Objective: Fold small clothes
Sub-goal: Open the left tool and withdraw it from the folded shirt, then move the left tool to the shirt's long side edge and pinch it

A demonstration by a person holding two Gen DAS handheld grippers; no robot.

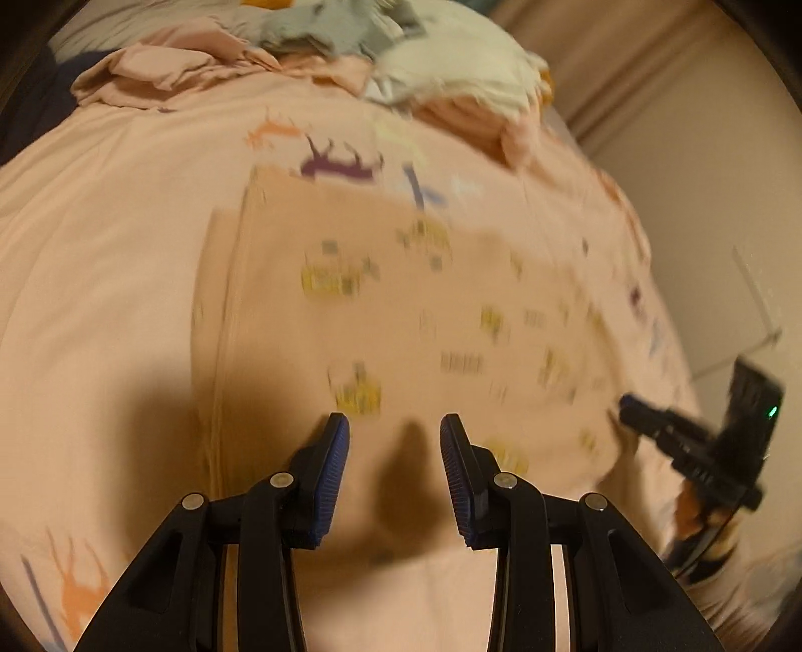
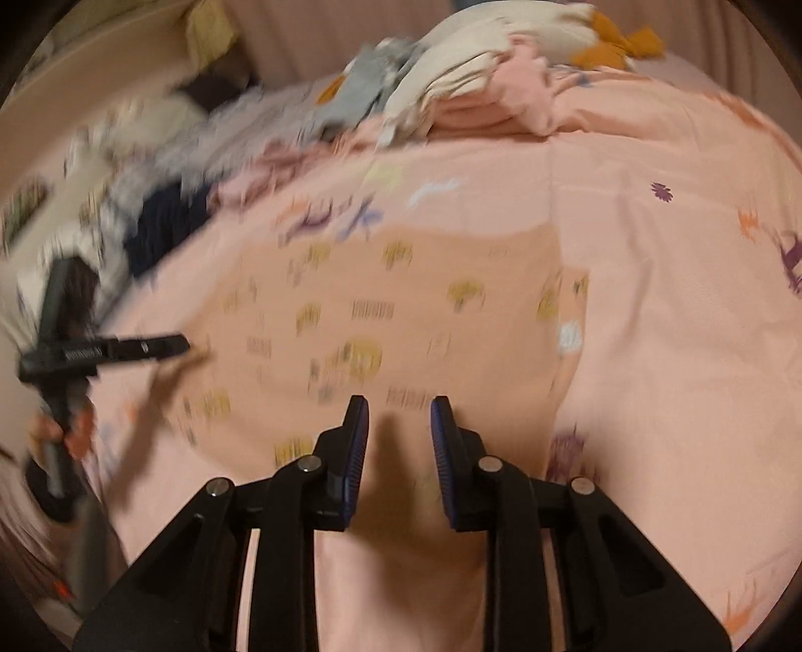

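Left tongs [image 1: 394, 431] are hovering over the near part of a small peach garment [image 1: 401, 311], jaws standing apart, gripping nothing; blue ribbed pads [image 1: 333, 466] are facing each other across bare cloth with their shadow falling between them. Right tongs [image 2: 399, 414] are doing the same over the same garment [image 2: 401, 311] in the right wrist view, jaws parted, nothing between them.

The garment is lying spread flat on the bed sheet [image 1: 100, 240], roughly in the middle of both views, printed with small yellow and grey motifs (too blurred to tell what they are). A seam or hem is running along its left edge in the left wrist view. A white label [image 2: 569, 337] is showing near its right edge in the right wrist view.

Each tool is appearing in the other's camera: the right one at the right edge of the left view, with a green light glowing on it [image 1: 772, 412]; the left one at the left edge of the right view, tip just beside the garment's left edge.

The sheet is peach with purple and orange animal prints [image 1: 341, 163]. Far side: a clothes pile [image 2: 451, 85] is sitting on the bed, cream, grey, pink, with something mustard-orange [image 2: 616, 47]. A dark navy item [image 2: 165, 225] is lying far left.
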